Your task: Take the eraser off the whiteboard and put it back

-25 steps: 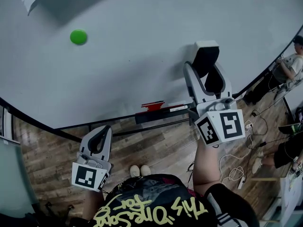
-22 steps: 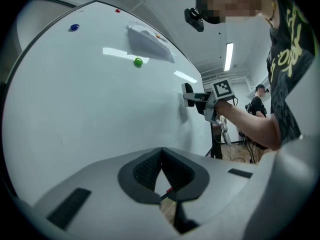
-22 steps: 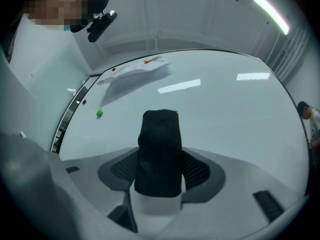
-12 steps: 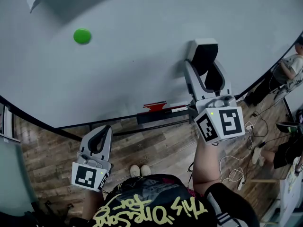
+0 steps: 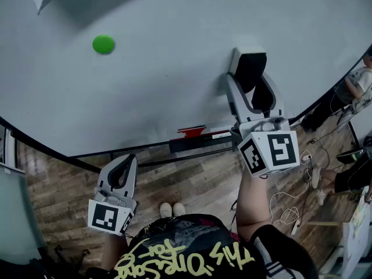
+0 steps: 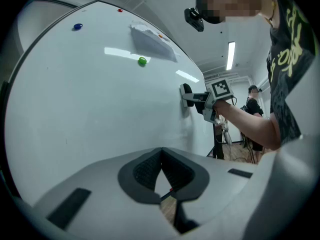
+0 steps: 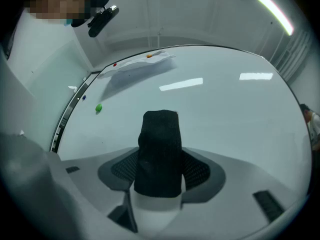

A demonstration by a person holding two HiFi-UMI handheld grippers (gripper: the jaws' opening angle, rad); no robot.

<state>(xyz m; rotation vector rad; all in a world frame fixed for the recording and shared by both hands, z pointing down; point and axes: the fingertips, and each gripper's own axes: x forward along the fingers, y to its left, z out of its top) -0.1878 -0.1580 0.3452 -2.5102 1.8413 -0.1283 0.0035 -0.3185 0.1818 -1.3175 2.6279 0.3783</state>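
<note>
From the head view, the right tool (image 5: 251,89) was clamped on the eraser (image 5: 250,68), which sat against the whiteboard (image 5: 174,51), while the left tool (image 5: 121,168) hung low by the board's bottom edge. The left gripper view showed that tool's jaws pressed together on nothing. In the right gripper view the black felt filled the jaws, and I reckoned that letting go before the eraser lay flat could drop it to the floor.

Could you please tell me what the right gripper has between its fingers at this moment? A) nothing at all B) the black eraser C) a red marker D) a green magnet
B: in the right gripper view, the right gripper has its fingers shut on the black eraser, with the whiteboard behind it.
</note>
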